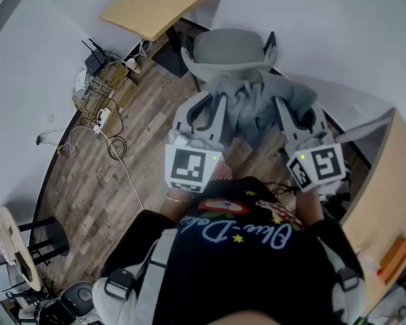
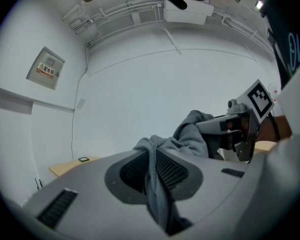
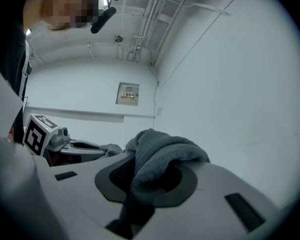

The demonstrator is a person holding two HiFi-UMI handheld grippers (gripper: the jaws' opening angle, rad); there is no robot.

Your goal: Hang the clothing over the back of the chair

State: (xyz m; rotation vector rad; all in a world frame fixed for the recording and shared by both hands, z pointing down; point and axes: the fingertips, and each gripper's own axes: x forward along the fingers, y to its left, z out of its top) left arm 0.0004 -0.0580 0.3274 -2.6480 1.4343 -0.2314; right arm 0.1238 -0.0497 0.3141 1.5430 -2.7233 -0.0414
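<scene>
Currently held: grey garment [image 1: 250,100], bunched and slung between both grippers, near the grey chair [image 1: 230,49] and not draped over it. Left gripper [image 1: 206,110]: clenched on a twisted fold of the cloth. Right gripper [image 1: 301,114]: clamped on a thicker bunch that spills over its jaws. Both aimed level toward the chair. Nearby: wooden desk [image 1: 162,5], cable tangle [image 1: 105,117] on plank floor [image 1: 95,181].
</scene>
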